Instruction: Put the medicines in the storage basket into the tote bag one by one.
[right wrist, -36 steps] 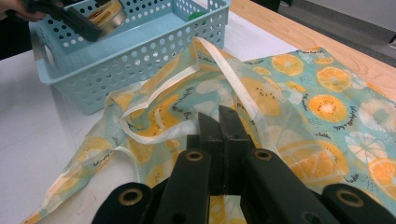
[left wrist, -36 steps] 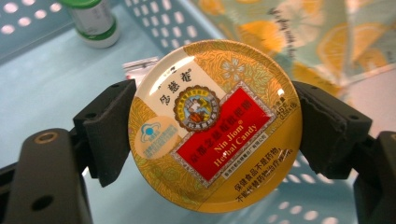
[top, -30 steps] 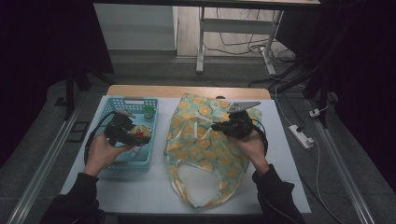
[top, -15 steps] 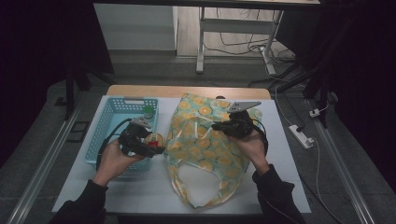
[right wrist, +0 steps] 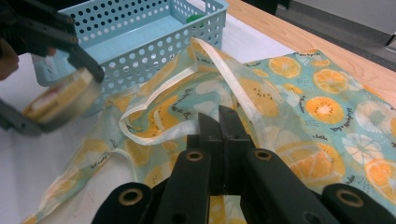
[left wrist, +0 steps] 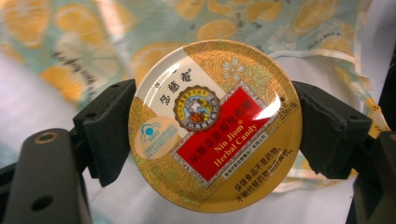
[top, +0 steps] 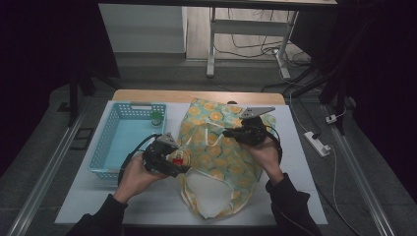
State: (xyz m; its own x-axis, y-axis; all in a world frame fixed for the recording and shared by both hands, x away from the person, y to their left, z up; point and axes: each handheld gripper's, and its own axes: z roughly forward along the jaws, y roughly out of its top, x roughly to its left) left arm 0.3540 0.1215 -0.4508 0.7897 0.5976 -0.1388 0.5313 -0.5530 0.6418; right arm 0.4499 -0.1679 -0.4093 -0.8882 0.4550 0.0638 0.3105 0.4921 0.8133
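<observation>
- A person is sitting at a white table (top: 295, 147), working a two-jaw gripper in each hand.
- The left gripper (top: 173, 160) is grasping a round yellow and red candy tin (left wrist: 215, 125) by its rim, one black pad pressing on each side, the printed lid facing that gripper's camera.
- The tin is hovering just above the left edge of an orange-patterned bag (top: 216, 147), between the bag and a blue basket (top: 110, 147).
- The right gripper (right wrist: 219, 122) is clenching a fold of the bag's cloth near its opening, jaws fully together, lifting the edge off the table.
- A small green-capped item (top: 156, 118) is sitting in the basket's far corner.
</observation>
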